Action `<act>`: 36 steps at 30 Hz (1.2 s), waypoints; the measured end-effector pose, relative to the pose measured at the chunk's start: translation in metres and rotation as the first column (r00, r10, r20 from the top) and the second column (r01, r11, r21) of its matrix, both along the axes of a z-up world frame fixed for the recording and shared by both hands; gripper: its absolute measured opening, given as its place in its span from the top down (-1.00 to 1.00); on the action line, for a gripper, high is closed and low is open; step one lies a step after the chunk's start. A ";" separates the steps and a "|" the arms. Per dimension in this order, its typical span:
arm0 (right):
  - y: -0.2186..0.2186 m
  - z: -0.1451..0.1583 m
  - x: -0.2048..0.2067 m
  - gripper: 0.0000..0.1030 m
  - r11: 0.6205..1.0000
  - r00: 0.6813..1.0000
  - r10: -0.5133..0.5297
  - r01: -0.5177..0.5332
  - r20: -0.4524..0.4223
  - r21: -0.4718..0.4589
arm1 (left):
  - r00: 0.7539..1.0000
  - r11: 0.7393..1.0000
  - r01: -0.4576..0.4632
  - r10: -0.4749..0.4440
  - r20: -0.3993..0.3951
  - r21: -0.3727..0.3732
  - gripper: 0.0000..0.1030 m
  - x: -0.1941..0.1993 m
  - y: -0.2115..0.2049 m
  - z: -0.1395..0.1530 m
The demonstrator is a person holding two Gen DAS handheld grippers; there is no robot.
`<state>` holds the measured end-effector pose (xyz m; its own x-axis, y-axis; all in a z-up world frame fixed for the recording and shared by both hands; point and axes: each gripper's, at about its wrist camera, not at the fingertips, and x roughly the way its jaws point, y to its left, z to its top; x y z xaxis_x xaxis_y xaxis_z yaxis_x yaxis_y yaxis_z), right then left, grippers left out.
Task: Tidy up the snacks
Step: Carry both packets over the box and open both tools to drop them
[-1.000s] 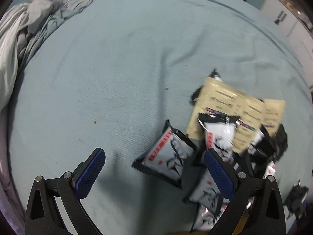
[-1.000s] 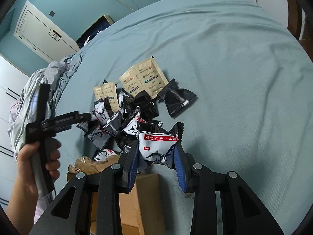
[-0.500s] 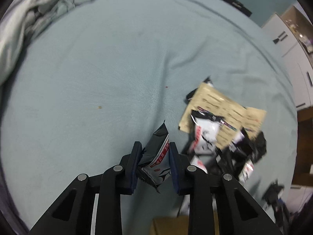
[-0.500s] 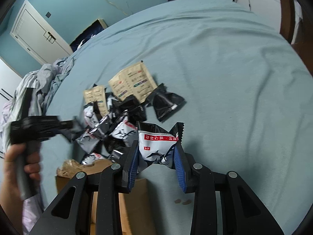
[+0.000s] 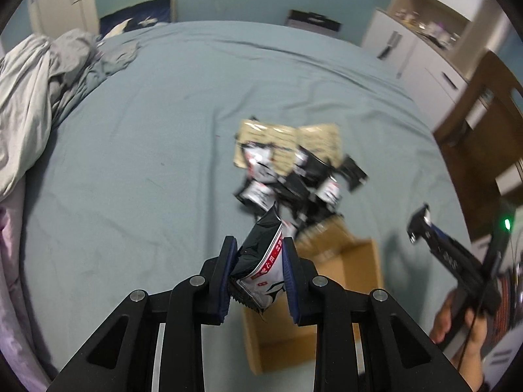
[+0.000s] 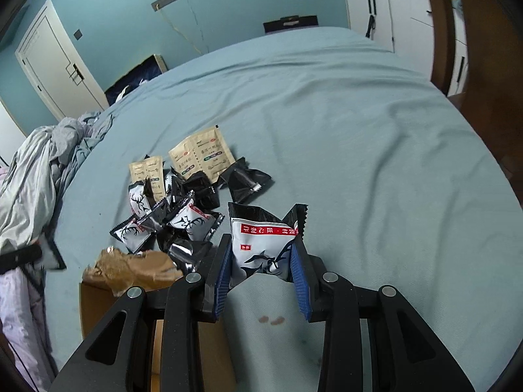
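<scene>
Crumpled bedding (image 6: 31,176): grey and white sheets bunched along the bed's left edge.
Bed (image 6: 343,124): covered by a blue-green sheet; it carries the snacks and the box.
Left hand-held gripper (image 5: 260,279): clamped on a black and white snack packet (image 5: 263,266), pinched edge-on between the blue pads and lifted off the bed, above the near left corner of the cardboard box. In the right wrist view only a blurred bit of this gripper and its packet shows at the far left edge.
Cardboard box (image 5: 313,297): open, brown, standing on the bed near its front edge, just on the near side of the pile. The right wrist view shows its torn, crumpled flap (image 6: 130,266) touching the nearest packets.
Snack pile (image 6: 173,209): black and white deer-print packets heaped loosely near the middle of the bed, overlapping one another.
Tan sachets (image 6: 201,153): two flat ones lying at the far edge of the pile, the smaller to the left.
Black packet (image 6: 246,181): lying at the pile's right edge, just beside the larger tan sachet.
Right hand-held gripper (image 6: 261,279): clamped on a white deer-print packet (image 6: 263,245) with a red band, held upright, face to the camera, above the bed right of the box.
Person's hand (image 5: 457,326): wrapped round the right gripper's handle at the right edge of the left wrist view.
</scene>
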<state>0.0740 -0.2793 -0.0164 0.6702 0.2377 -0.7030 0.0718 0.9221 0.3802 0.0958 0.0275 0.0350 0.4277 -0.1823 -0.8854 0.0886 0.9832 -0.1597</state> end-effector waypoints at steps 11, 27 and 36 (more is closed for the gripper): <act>0.005 0.006 -0.043 0.37 0.992 0.996 0.089 -0.090 0.019 0.087 | 0.992 0.989 0.124 -0.125 0.006 0.077 0.49 -0.048 -0.027 -0.051; 0.047 0.014 -0.061 0.37 0.962 0.956 0.273 -0.270 0.111 -0.045 | 0.993 0.991 0.023 -0.038 0.113 0.134 -0.72 -0.048 -0.005 -0.034; 0.069 0.017 -0.064 0.37 0.924 0.918 0.381 -0.372 0.110 -0.092 | 0.987 0.984 -0.104 0.084 0.135 0.142 -0.72 -0.042 0.022 -0.030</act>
